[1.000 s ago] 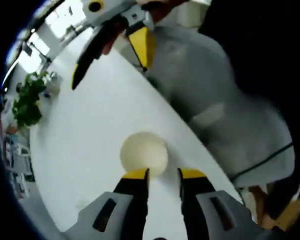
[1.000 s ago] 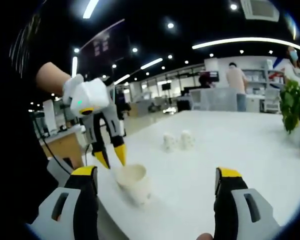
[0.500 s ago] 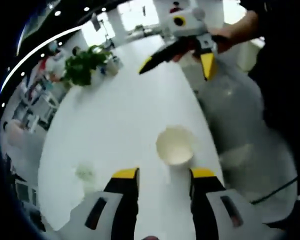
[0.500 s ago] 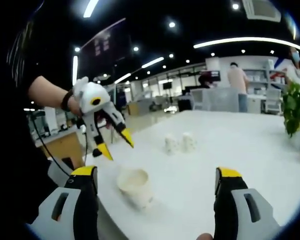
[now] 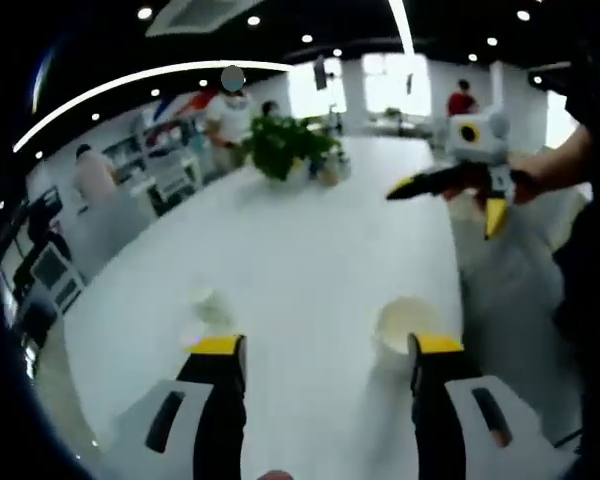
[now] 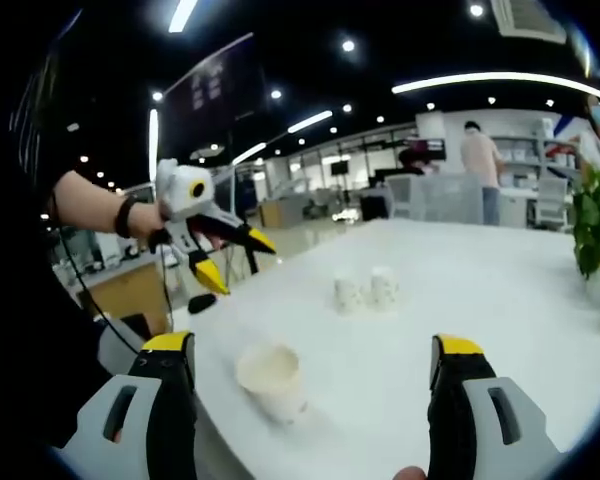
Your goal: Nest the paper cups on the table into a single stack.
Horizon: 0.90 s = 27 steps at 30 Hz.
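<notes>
White counter (image 6: 500, 300) runs through an open office. My left claw (image 6: 230, 258) has lifted off the near paper cup (image 6: 272, 380), open and empty; so is my right claw (image 6: 310, 365). Two upturned cups (image 6: 368, 290) stand well apart beyond, so nothing is nested yet.

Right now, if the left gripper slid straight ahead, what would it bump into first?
Probably nothing close: between the open left gripper lies bare table. The near paper cup sits by its right jaw, two cups by its left. Far ahead stands the plant.
</notes>
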### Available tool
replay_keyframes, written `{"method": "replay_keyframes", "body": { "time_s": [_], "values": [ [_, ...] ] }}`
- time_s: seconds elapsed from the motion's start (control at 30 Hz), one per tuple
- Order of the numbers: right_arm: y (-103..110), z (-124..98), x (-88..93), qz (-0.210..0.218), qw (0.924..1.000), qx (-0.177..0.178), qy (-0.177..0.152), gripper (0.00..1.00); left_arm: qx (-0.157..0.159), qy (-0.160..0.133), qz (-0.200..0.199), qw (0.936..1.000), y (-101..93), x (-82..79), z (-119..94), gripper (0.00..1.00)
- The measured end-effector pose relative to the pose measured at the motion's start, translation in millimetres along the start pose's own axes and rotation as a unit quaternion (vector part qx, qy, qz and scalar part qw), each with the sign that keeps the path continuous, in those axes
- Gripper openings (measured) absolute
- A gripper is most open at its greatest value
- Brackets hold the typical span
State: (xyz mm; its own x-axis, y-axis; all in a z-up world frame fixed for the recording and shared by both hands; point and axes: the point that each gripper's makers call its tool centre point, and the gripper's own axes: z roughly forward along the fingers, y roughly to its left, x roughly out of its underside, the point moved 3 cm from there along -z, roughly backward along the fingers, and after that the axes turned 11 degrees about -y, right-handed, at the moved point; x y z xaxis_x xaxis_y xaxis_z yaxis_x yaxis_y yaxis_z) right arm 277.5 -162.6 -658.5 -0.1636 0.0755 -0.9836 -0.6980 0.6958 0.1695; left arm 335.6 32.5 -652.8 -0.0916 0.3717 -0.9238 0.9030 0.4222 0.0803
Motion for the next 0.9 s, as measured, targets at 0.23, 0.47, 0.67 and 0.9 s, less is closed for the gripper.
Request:
{"method": "replay_keyframes", "body": {
  "time_s": [0.23,0.47,0.67,0.9],
  "values": [
    [-6,27,-16.5,0.003,0.9999,-0.01,-0.006,0.95,-0.038,-0.032,-0.025,0.9985,6.4,-4.9,-6,0.78],
    [-8,48,-29.1,-0.018,0.9992,-0.036,0.008,0.95,-0.06,-0.04,-0.04,0.9966,10.3,-0.9,-13,0.87],
    [-21,77,-30.1,-0.037,0.9971,-0.058,0.033,0.94,-0.098,-0.057,-0.042,0.9926,21.6,1.3,-21,0.99],
    [-36,138,-22.3,-0.067,0.9922,-0.086,0.061,0.92,-0.115,-0.061,-0.063,0.9895,24.6,10.0,-21,0.99]
  ]
}}
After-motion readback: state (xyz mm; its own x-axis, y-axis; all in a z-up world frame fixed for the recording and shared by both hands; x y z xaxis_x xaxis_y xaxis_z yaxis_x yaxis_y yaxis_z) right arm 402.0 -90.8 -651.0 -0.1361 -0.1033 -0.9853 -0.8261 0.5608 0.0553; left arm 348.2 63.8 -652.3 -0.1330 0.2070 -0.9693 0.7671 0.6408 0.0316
